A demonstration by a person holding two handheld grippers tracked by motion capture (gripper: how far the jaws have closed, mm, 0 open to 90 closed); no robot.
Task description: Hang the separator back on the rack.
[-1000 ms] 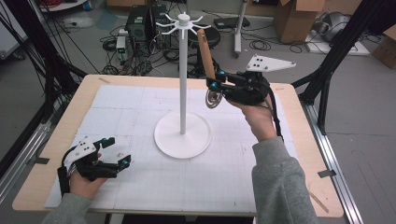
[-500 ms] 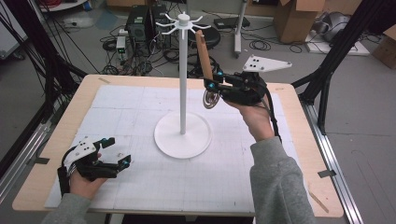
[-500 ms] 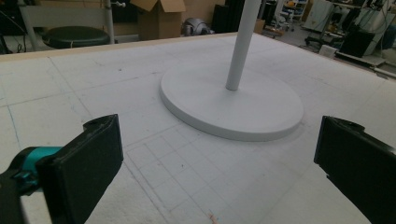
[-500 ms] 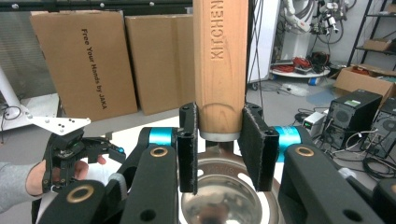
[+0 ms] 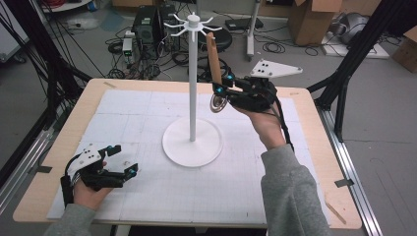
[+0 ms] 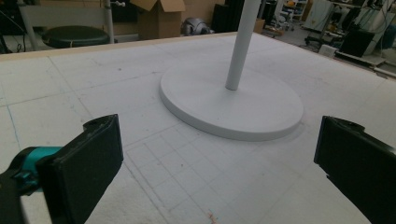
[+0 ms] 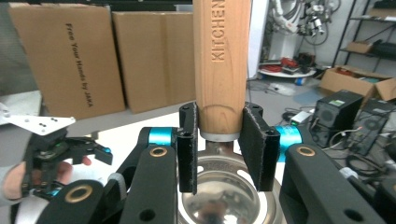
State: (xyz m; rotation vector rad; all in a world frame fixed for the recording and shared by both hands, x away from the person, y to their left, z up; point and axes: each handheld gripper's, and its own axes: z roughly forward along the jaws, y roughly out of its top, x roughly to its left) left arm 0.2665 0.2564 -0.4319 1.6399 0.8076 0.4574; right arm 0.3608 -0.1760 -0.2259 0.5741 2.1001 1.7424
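Clamping a wooden-handled ladle (image 5: 215, 64) by its handle base, the right gripper (image 5: 230, 91) holds it at the stand's (image 5: 192, 73) 3 o'clock. Left gripper (image 5: 118, 171) rests wide open, empty. Risk: the ladle could strike the pole.

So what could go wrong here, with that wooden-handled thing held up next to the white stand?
Two things, I'd guess. The right tool pinches the wooden handle only at its lower end, so the utensil could pivot or slip. It also hangs close to the white stand, whose thin pole rises from a round base; a bump might rock it. The left tool rests open on the table, too far off to help.
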